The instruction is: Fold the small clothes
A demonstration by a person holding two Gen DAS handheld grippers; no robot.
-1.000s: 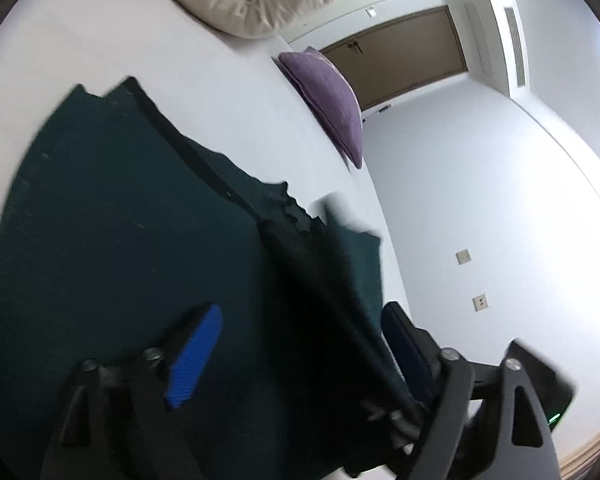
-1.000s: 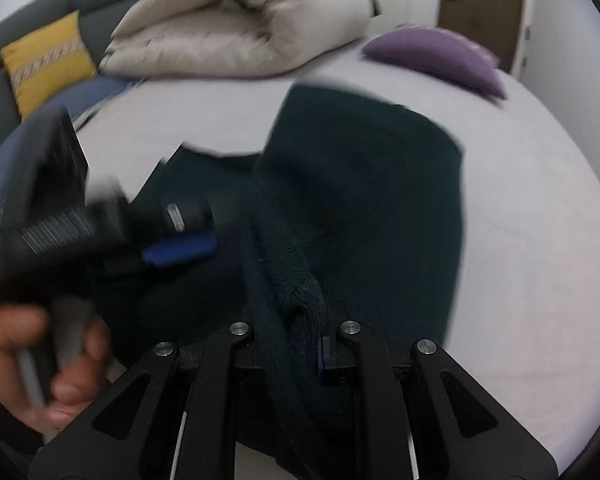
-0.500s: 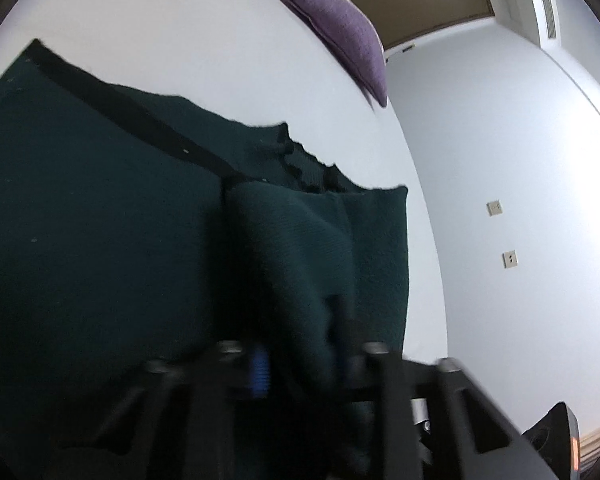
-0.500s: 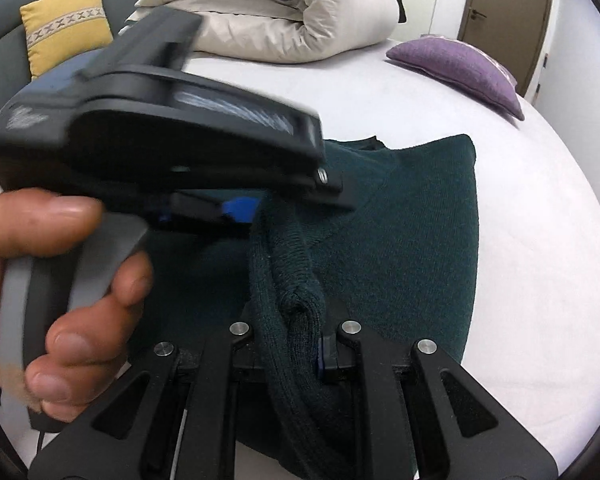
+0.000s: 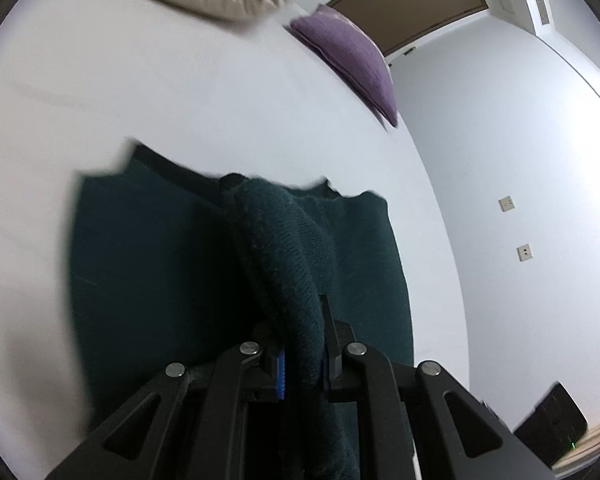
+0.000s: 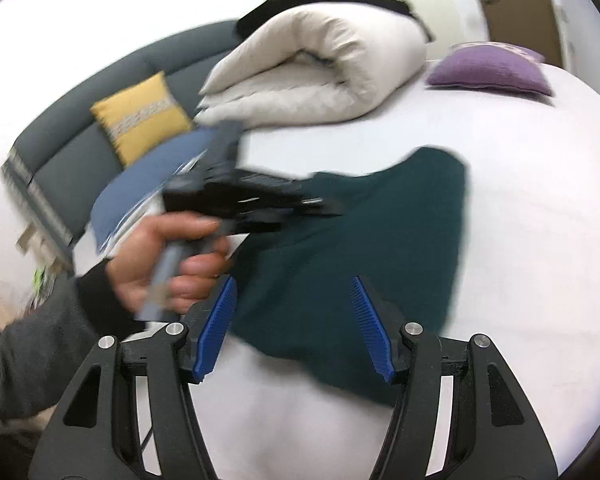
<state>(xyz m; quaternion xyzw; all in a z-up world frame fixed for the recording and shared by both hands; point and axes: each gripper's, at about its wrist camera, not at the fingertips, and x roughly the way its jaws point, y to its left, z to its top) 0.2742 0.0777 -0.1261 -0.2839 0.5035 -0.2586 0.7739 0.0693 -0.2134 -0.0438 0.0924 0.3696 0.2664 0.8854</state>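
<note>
A dark green knit garment (image 6: 360, 248) lies on the white bed (image 6: 520, 208). In the left wrist view my left gripper (image 5: 302, 364) is shut on a bunched fold of the garment (image 5: 284, 256), which rises from the flat part toward the camera. In the right wrist view my right gripper (image 6: 294, 326) is open and empty, its blue pads (image 6: 370, 328) apart above the near edge of the garment. The left gripper also shows in the right wrist view (image 6: 324, 206), held by a hand, at the garment's left side.
A rolled cream duvet (image 6: 316, 68) and a purple cushion (image 6: 488, 70) lie at the far side of the bed. A yellow cushion (image 6: 144, 116) and a blue one (image 6: 152, 184) rest against a grey headboard at left. A wall with sockets (image 5: 506, 203) stands right of the bed.
My left gripper closed on the fold of the garment that the right gripper was holding. My right gripper let go, opened and pulled back.
</note>
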